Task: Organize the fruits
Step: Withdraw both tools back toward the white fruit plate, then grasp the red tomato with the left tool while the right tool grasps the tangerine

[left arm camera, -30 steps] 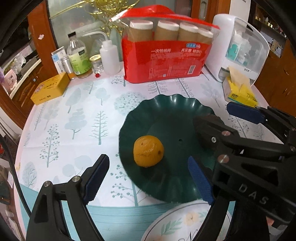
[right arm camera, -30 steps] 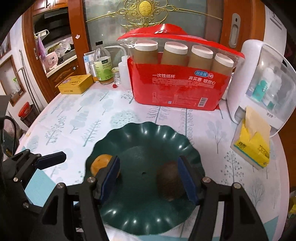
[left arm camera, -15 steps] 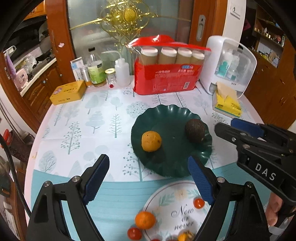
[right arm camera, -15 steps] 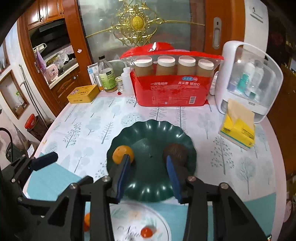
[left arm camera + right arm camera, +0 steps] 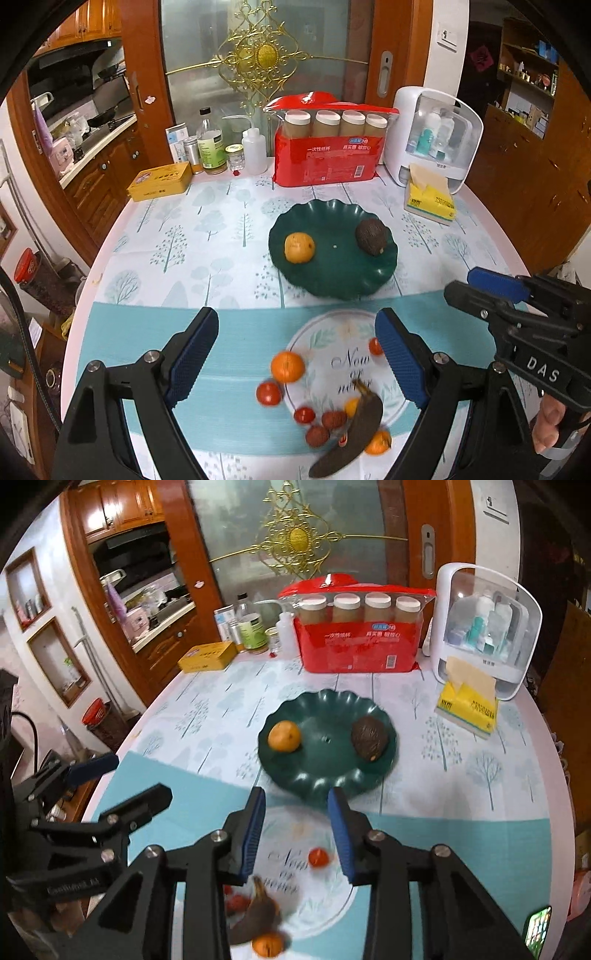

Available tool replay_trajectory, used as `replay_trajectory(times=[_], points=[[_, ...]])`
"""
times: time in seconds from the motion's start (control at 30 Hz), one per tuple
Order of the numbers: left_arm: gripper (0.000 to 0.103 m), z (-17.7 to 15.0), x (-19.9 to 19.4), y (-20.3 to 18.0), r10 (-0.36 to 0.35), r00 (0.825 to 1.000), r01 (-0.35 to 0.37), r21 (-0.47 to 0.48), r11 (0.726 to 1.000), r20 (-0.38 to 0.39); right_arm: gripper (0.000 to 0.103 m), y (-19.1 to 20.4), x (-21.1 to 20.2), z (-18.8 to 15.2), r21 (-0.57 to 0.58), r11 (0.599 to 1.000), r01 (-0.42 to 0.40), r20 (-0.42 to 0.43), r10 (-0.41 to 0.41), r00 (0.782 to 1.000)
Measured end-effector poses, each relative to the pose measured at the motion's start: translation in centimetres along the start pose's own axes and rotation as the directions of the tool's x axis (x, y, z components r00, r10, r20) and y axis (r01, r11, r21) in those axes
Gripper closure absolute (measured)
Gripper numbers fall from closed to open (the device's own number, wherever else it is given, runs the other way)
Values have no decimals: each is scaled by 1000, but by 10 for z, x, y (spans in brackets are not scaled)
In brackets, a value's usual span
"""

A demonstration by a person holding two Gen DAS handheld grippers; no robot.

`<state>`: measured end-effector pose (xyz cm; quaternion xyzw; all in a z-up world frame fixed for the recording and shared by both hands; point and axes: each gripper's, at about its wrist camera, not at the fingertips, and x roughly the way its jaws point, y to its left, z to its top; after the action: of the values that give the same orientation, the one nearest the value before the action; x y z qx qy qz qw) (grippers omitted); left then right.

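A dark green scalloped plate [image 5: 334, 277] [image 5: 325, 771] holds an orange [image 5: 299, 247] [image 5: 284, 736] on its left and a dark avocado [image 5: 371, 236] [image 5: 369, 738] on its right. Nearer me, on a round printed mat [image 5: 347, 362], lie a tangerine [image 5: 287, 366], small tomatoes [image 5: 269, 393], lychees [image 5: 334, 420] and a dark brown banana [image 5: 354, 430] [image 5: 256, 912]. My left gripper [image 5: 297, 363] is open and empty above the loose fruit. My right gripper [image 5: 297, 830] is open and empty in front of the plate; it also shows in the left wrist view [image 5: 491, 288].
At the table's back stand a red pack of paper cups [image 5: 327, 147], a white dispenser box [image 5: 434, 144], a yellow tissue pack [image 5: 428, 199], a yellow tin [image 5: 160, 181] and several bottles [image 5: 210, 147]. The round table edge [image 5: 99, 251] drops off at left.
Both grippers have pulled back from the plate toward me and risen. The right gripper let go of the avocado, which now lies on the plate. The loose fruit on the mat has come into view.
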<state>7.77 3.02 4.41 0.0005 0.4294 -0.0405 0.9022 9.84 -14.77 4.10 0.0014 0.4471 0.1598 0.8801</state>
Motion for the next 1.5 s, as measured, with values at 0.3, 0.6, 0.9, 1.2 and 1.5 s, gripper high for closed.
replay_trajectory(times=[0.3, 0.6, 0.9, 1.2, 1.5], points=[[17, -48, -9, 8, 6, 999, -6, 1, 1000, -36, 67, 13, -14, -61, -24, 999, -20, -37, 19, 999], [17, -81, 35, 32, 20, 990, -6, 100, 995, -137, 67, 19, 14, -122, -9, 1000, 10, -150, -11, 989], [19, -105, 104, 64, -26, 956, 53, 86, 995, -293, 67, 40, 49, -170, -28, 1000, 9, -257, -16, 966], [34, -110, 158, 69, -114, 912, 148, 56, 987, -395, 67, 43, 79, -191, 53, 996, 66, -325, -46, 945], [50, -109, 176, 55, -183, 891, 241, 91, 966, -416, 67, 50, 88, -187, 54, 993, 105, -299, -84, 950]])
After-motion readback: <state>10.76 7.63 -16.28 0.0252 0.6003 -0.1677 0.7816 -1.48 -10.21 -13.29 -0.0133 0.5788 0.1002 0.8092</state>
